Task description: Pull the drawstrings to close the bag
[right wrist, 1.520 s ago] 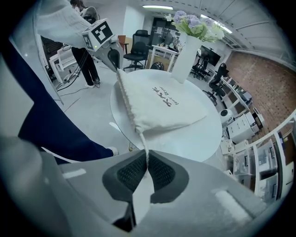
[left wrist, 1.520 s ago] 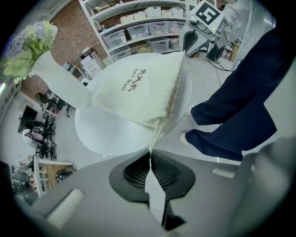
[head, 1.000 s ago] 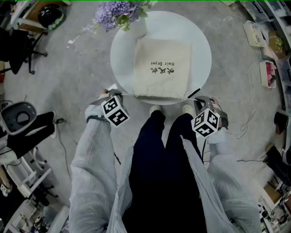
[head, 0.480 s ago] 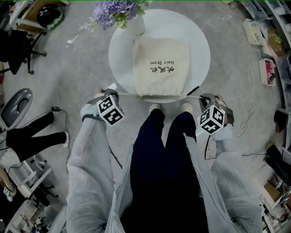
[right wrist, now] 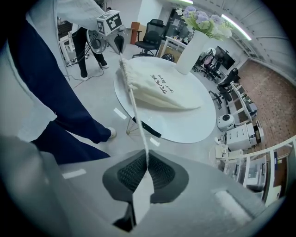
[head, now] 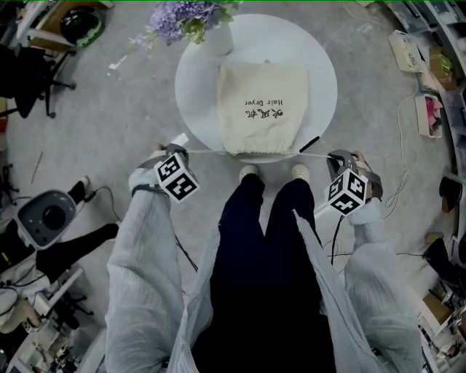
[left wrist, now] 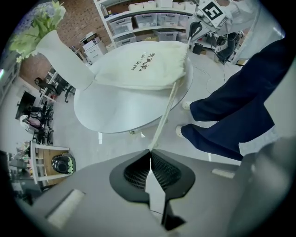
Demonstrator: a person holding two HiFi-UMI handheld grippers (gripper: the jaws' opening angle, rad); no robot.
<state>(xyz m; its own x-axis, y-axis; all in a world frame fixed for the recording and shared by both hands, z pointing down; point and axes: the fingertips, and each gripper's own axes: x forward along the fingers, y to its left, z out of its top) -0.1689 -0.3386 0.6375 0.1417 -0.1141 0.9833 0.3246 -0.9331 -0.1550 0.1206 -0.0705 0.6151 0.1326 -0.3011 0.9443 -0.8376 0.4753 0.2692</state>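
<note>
Left hand-held gripper point(left wrist: 149, 153) and right hand-held gripper point(right wrist: 147, 167) each clamp a taut drawstring point(head: 207, 153); pull evenly toward 9 and 3 o'clock so bag point(head: 263, 109) stays centred.

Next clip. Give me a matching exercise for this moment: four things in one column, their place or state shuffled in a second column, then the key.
Column one:
1. bag
2. vase
3. left gripper
4. right gripper

Column two:
A. jaws shut on the right-hand drawstring, pulled taut
B. lies flat on the white table, gathered mouth toward the person
C. stands at the table's far edge, holding purple flowers
D. jaws shut on the left-hand drawstring, pulled taut

Pairs: 1-B, 2-C, 3-D, 4-A.
</note>
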